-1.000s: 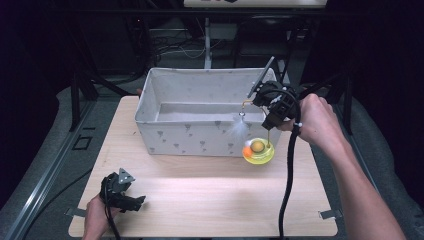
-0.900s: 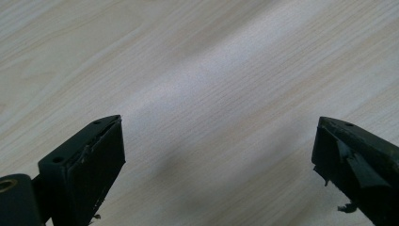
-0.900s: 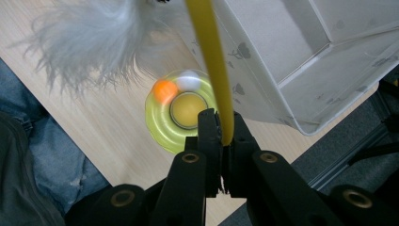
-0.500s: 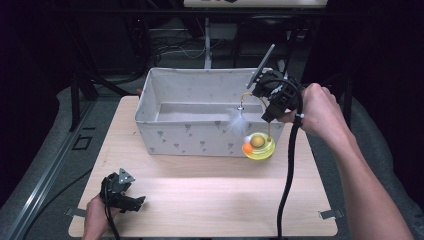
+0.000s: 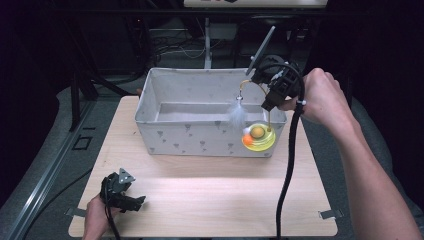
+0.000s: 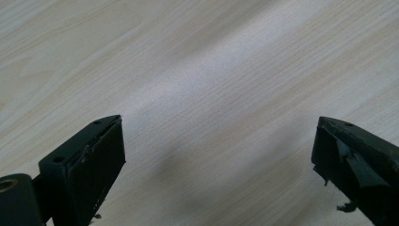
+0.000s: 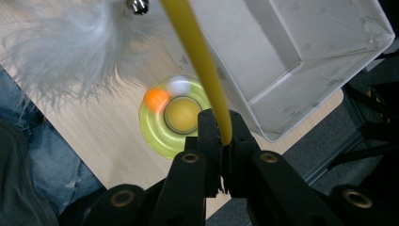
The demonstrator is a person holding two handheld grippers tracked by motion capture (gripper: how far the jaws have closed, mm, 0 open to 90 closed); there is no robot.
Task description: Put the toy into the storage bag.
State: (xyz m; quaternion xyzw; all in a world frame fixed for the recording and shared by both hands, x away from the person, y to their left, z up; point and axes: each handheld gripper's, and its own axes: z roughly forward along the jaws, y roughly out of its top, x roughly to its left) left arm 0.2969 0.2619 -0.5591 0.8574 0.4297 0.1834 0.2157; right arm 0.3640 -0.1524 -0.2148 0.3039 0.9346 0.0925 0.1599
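Two claws: your right claw is clamping a curved yellow wand trailing fluffy white feathers; your left claw is gaping over pale woodgrain surface

A rectangular table of pale, light-grained wood stands lit from above in an otherwise dark room, with a brighter band of light across its middle. Grey floor covering surrounds it, crossed at the left by a long metal rail. Behind the table, black metal frame legs rise among a tangle of dark cables (hard to separate in the gloom). Small grey tape tabs sit at the table's near corners.
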